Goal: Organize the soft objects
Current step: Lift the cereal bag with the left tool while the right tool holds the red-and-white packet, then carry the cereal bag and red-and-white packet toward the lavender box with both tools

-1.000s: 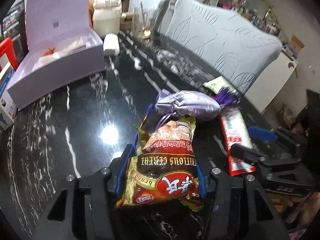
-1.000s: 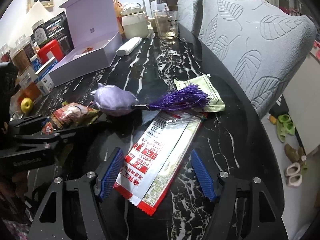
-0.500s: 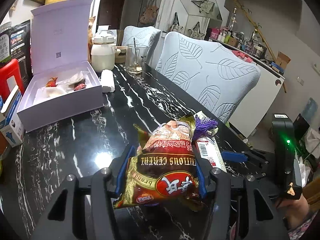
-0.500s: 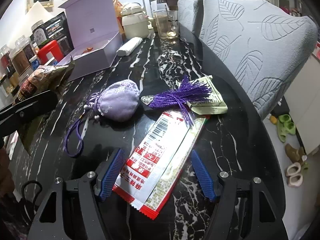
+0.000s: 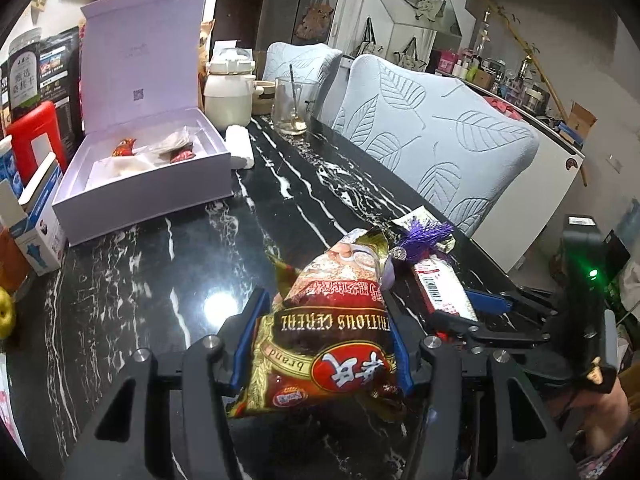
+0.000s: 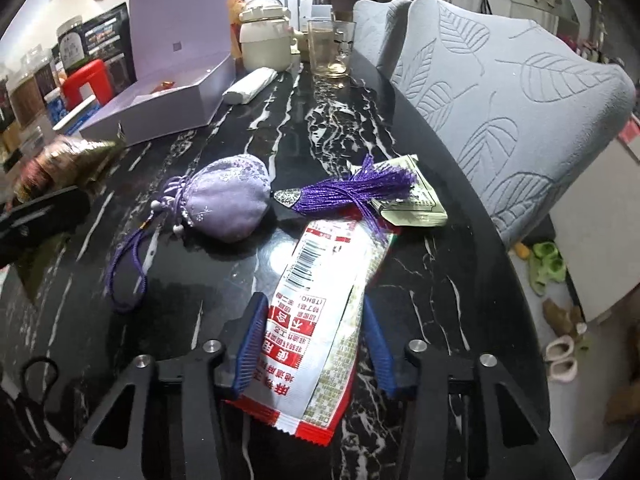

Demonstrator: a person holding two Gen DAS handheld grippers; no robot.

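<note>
My left gripper [image 5: 324,308] is shut on a brown and red cereal packet [image 5: 332,340] and holds it up off the black marble table [image 5: 132,272]. The packet's gold end [image 6: 68,156] shows at the left edge of the right wrist view. My right gripper [image 6: 314,304] is closing around a red and white packet [image 6: 320,280] that lies flat on the table. Its left pad touches the packet's edge and the right pad is a sliver off. A lilac drawstring pouch [image 6: 228,204] with a purple tassel [image 6: 352,192] lies just beyond it.
An open lilac box [image 5: 148,196] with a few small wrapped items stands at the back left. A white jar [image 5: 230,96], a glass [image 5: 290,106] and a white roll [image 5: 240,148] are behind. A folded sachet [image 6: 412,208] lies under the tassel. Padded chairs [image 6: 512,120] line the table's right edge.
My left gripper has lifted the cereal packet off the table and tilted upward. The pouch now lies uncovered with its cord loose. My right gripper's pads have drawn in around the red and white packet.
</note>
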